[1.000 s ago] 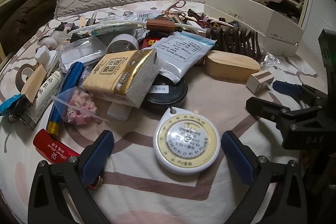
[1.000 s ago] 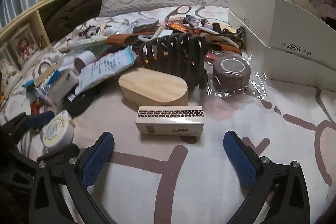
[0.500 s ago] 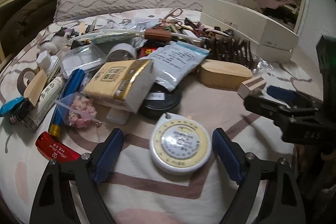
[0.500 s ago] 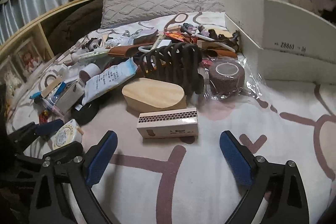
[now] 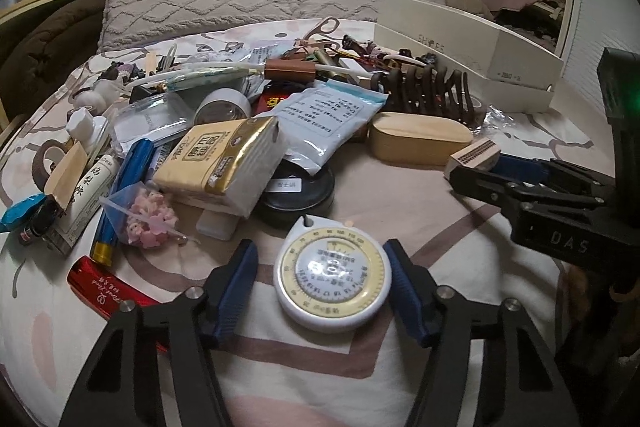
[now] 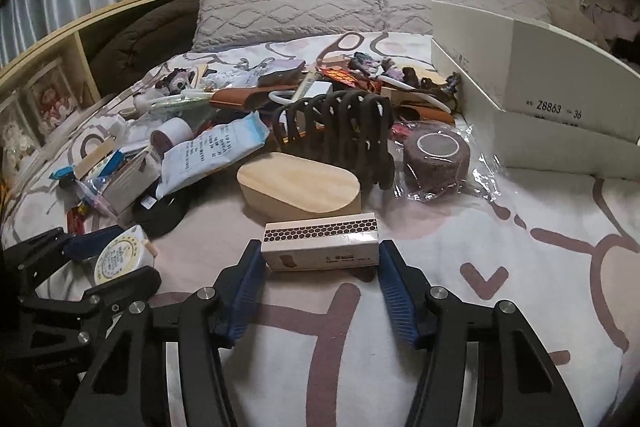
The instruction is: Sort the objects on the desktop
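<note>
Round white tape measure with yellow dial (image 5: 332,281): between my left gripper (image 5: 320,293) fingers; right pad touching its rim, left pad just apart
Small cream matchbox with honeycomb-printed strip (image 6: 320,241): clamped endwise between my right gripper (image 6: 319,283) pads
Oval wooden box (image 6: 299,187): just beyond the matchbox

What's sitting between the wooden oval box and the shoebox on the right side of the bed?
In the right wrist view, a brown bandage roll on crinkled clear plastic wrap lies between the wooden oval box and the shoebox.
</note>
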`<state>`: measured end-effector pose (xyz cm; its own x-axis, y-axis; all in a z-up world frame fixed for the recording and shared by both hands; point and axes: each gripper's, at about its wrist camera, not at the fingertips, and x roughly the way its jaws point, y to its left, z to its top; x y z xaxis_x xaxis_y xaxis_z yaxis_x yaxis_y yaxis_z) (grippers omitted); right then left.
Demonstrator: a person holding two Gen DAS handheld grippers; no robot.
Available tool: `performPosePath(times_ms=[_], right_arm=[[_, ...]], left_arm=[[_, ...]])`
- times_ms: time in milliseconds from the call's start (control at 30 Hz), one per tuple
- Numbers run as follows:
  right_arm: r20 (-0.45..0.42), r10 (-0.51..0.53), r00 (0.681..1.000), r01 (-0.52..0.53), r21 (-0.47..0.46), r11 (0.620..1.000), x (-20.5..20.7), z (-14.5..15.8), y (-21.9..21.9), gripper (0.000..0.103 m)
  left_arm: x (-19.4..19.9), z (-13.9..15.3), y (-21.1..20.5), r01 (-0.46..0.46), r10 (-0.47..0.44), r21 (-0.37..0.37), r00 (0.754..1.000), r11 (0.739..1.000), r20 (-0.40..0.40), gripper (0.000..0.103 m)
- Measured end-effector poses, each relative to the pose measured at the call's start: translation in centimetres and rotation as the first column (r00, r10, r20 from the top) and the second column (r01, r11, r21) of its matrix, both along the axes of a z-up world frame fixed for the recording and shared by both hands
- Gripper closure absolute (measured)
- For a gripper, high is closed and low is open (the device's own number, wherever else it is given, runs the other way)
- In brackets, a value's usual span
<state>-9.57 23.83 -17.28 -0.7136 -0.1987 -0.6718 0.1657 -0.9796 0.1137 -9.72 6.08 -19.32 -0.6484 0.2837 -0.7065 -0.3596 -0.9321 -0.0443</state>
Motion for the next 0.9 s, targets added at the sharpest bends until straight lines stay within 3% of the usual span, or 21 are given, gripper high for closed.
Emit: performPosePath(times_ms=[133,900], right_arm=[[0.0,0.006,1.0,-0.006,0.01,1.0,0.04,-0.11,-0.15,0.045],[-0.023,0.016,1.0,-0.018,-0.076,0.997,0.39,0.48,0.43,0.045]], left_arm=[[0.21,0.07,0.38,0.019,-0.019,-0.006,1.0,1.0,-0.005,0.05],[0.37,0.93,0.15,0.02,-0.019,0.026,0.999,0.999,-0.025,0.051]])
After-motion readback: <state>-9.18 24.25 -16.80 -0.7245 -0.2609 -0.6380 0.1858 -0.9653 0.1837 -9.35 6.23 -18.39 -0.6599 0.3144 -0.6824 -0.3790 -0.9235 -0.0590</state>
